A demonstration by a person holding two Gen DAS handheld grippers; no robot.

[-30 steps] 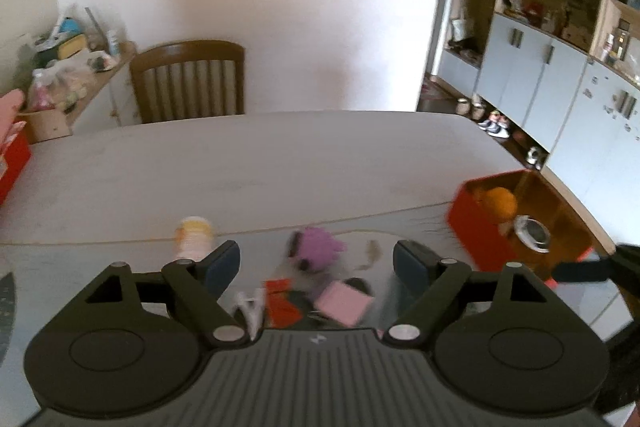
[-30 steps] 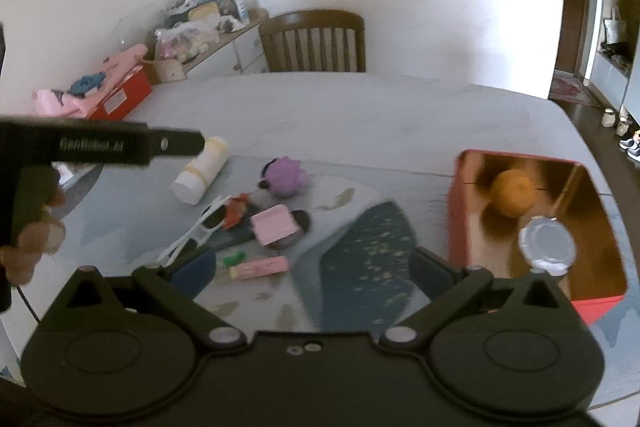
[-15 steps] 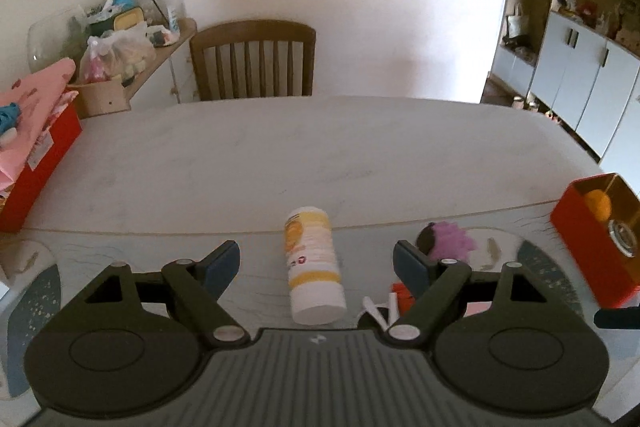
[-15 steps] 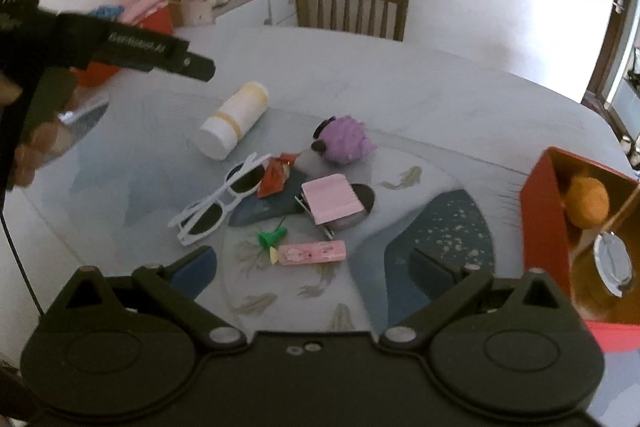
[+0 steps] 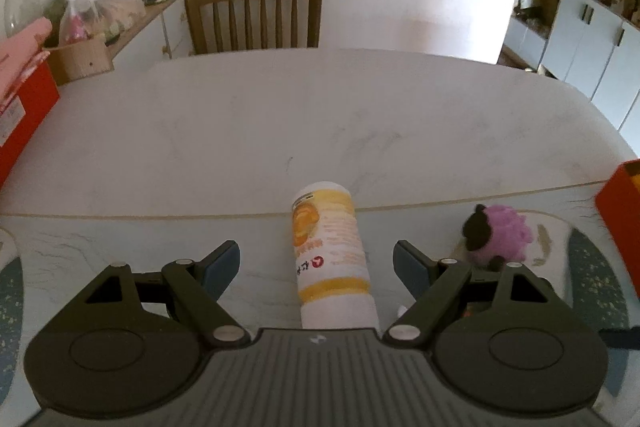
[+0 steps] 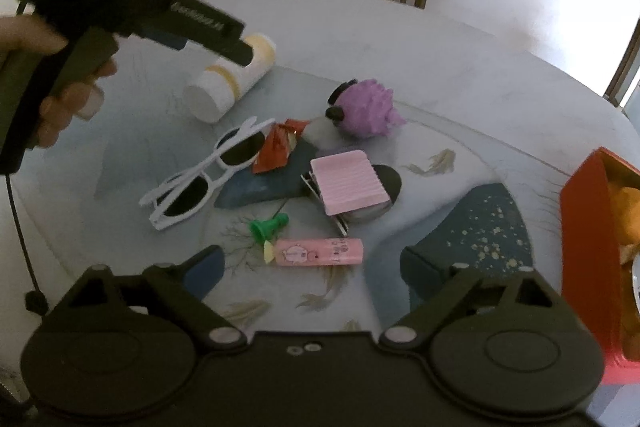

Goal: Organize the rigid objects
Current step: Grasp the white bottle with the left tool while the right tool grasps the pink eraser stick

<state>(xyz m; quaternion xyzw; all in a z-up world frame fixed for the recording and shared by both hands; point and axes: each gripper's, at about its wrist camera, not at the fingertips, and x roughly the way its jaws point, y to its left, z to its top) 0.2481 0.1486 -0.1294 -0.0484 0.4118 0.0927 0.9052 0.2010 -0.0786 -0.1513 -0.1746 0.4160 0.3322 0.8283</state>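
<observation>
A white and yellow bottle (image 5: 332, 255) lies on its side on the table between the open jaws of my left gripper (image 5: 316, 267), not gripped. It also shows in the right wrist view (image 6: 230, 79), under the left gripper's body. My right gripper (image 6: 312, 271) is open and empty, just above a pink tube (image 6: 316, 251). Ahead of it lie a green pin (image 6: 269, 225), a pink ribbed clip (image 6: 347, 183), white sunglasses (image 6: 208, 173), a red wrapper (image 6: 280, 147) and a purple plush toy (image 6: 366, 109) (image 5: 500, 239).
A red box (image 6: 588, 247) with an orange inside stands at the right; its corner shows in the left wrist view (image 5: 618, 203). A wooden chair (image 5: 254, 13) stands behind the table. A red box with pink cloth (image 5: 20, 99) sits at the far left.
My left gripper has swung left and closed in on the bottle, which now lies between its jaws. My right gripper has moved forward and down toward the pink tube.
</observation>
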